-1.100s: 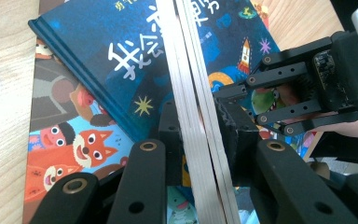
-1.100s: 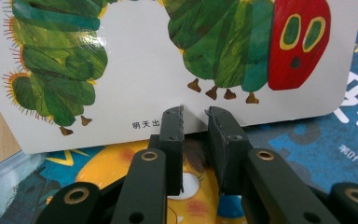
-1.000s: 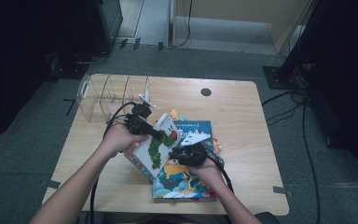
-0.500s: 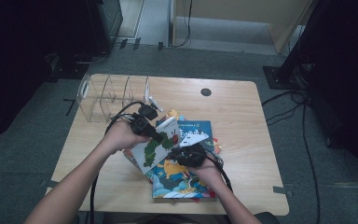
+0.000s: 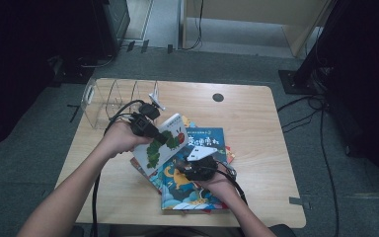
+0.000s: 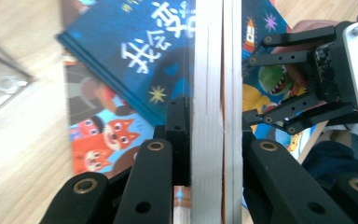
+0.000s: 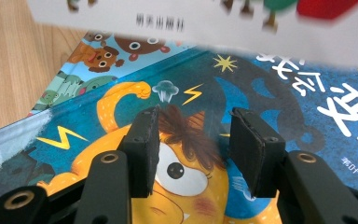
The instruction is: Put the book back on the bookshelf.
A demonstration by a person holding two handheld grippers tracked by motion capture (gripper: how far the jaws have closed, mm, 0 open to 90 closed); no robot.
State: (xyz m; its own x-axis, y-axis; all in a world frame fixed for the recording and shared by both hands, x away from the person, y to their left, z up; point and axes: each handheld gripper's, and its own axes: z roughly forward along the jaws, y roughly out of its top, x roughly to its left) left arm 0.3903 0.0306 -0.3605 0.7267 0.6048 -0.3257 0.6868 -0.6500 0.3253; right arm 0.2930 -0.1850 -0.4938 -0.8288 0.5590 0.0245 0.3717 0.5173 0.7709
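Note:
A white picture book with a green caterpillar is raised at a tilt over a stack of books. My left gripper is shut on its edge. In the left gripper view both pads of the left gripper press the book's white page block. My right gripper hovers just over the blue book on top of the stack. Its jaws have just been opening. In the right gripper view they stand open with nothing between them, above the blue cover and below the white book.
A clear plastic rack with dividers stands at the table's back left, close behind my left hand. A round black hole sits near the far edge. More books lie under the blue one. Bare wood lies to the right.
My left hand has raised the white caterpillar book a little off the stack. The right hand has kept its place by the blue book.

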